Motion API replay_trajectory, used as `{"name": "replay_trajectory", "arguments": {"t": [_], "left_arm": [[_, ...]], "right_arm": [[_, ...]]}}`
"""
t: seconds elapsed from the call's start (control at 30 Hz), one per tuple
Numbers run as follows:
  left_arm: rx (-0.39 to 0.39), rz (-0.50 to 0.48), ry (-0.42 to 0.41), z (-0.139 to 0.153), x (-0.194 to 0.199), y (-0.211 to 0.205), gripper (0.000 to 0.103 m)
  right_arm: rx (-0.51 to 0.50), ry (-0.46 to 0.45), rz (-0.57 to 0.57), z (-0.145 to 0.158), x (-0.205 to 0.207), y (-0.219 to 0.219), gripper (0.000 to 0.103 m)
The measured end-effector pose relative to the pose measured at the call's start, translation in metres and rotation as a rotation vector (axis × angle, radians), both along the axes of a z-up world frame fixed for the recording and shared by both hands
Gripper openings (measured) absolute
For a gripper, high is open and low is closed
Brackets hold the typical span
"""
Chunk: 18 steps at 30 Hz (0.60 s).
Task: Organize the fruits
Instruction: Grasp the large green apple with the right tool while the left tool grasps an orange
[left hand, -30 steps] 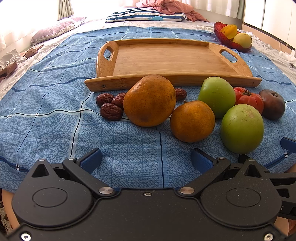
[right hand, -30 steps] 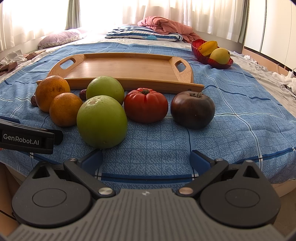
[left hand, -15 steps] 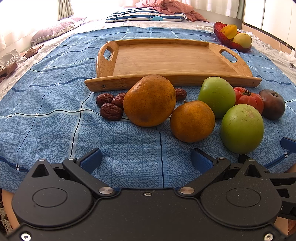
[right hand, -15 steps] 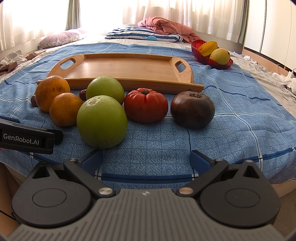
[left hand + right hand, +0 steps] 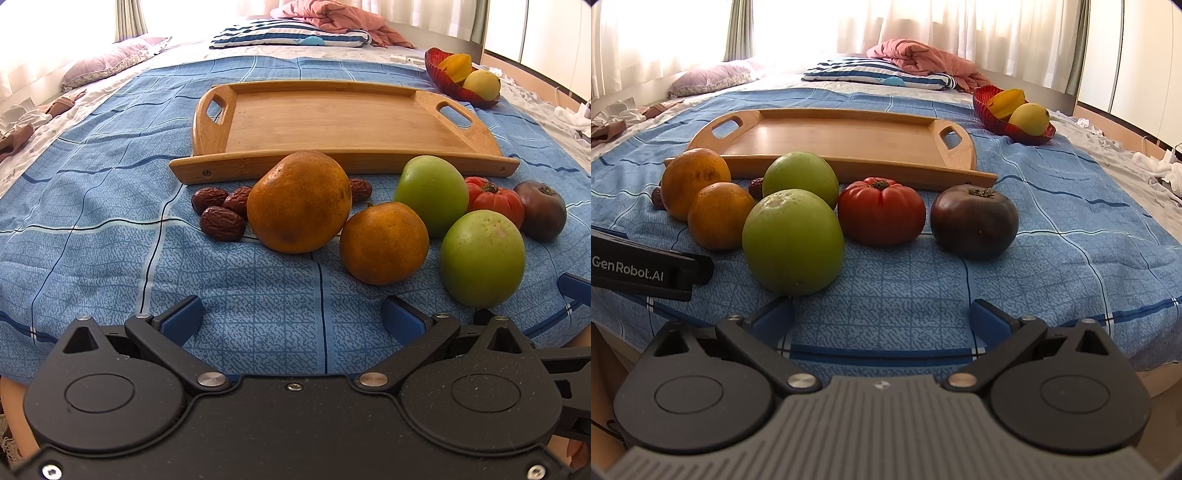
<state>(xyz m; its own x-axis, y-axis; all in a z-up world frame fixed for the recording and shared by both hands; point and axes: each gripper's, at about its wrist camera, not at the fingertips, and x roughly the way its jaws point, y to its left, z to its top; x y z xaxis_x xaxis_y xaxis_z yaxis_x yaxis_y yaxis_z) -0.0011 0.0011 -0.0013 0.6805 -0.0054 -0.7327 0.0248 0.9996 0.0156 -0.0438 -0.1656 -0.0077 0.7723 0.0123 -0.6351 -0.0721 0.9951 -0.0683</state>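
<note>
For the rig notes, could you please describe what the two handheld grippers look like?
Both have blue-padded jaws on black linkage arms with silver pivot pins and round black side housings. The left gripper has a speckled black body; the right gripper has a ribbed grey one. White "GenRobot.AI" lettering marks the left gripper's side.

Black linkage bodies, silver screws, blue fingers (image 5: 183,319); "GenRobot.AI" lettering.

Sunlit white curtains (image 5: 849,29) back a bed under a blue checked sheet (image 5: 1052,221), pillows (image 5: 713,77) at its head.
</note>
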Motion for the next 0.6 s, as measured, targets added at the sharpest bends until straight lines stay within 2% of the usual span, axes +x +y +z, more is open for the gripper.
{"name": "replay_trajectory", "arguments": {"t": [0.43,0.6], "left_arm": [[0.012,-0.026,-0.061,-0.002,-0.011,0.001,0.103],[-0.046,-0.039,-0.069,0.006,-0.013,0.007,0.103]], "right_arm": [[-0.015,-0.063,-0.012,-0.006,-0.009,0.003,0.103],[0.019,-0.090,0.026,-0.002,-0.013,0.002,0.103]]}}
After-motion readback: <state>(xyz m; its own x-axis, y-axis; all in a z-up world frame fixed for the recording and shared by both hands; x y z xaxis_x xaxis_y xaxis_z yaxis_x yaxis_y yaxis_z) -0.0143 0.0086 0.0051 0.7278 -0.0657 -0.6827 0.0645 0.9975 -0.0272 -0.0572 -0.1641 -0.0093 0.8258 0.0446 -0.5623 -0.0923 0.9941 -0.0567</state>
